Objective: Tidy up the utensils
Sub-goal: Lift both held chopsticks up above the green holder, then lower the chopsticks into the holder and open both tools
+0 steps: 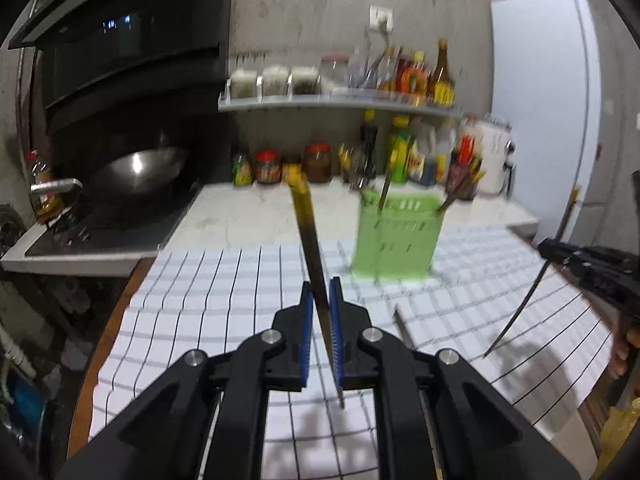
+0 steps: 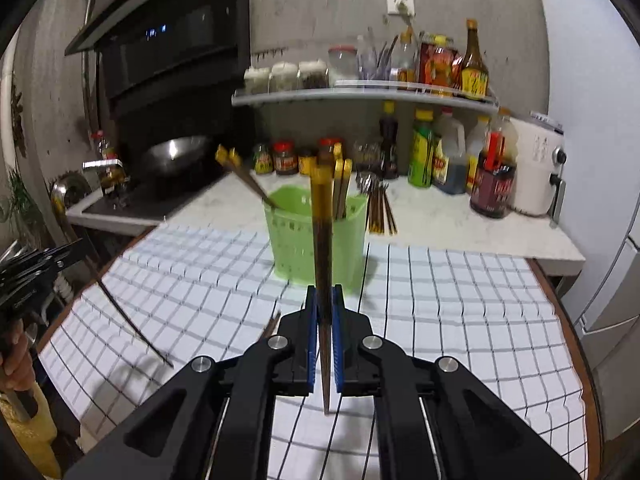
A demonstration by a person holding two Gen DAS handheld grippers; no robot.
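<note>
Step in hand, by the look of it: the carry to the holder; each claw has a chopstick and the green holder [image 2: 318, 232] stands ahead, centre of the right view, upper right of centre in the left view [image 1: 398, 236].

Left claw [image 1: 321, 300]: closed on a chopstick [image 1: 310, 240], blue pads tight on the dark shaft; yellow end up and leaning toward upper left, thin tip poking out below the claw.

Right claw [image 2: 324, 304]: closed on a chopstick [image 2: 321, 216], near upright; its yellow end overlaps the holder in the frame, but whether it is over the rim or short of it cannot be told.

Holder sits at the far edge of the checked cloth [image 2: 460, 300] on the surface; several chopsticks already in it, one pair leaning out to the left [image 2: 240, 172].

Next move, as judged: bring a stick above the opening, tip it thin end down, and loosen the claw only once the end is inside the rim; the two claws are near each other, so one at a time seems safer; the leaning sticks could get knocked.

Hard to make out: both views smeared, labels on the bottles at the back unreadable; holder's inside and any dividers hidden; a loose stick [image 1: 402, 326] on the cloth beside the left claw is partly covered by it; a bundle behind the holder [image 2: 380, 208] is too blurred to count; only a bit of the person's hand [image 2: 16, 356] shows at the left edge.
</note>
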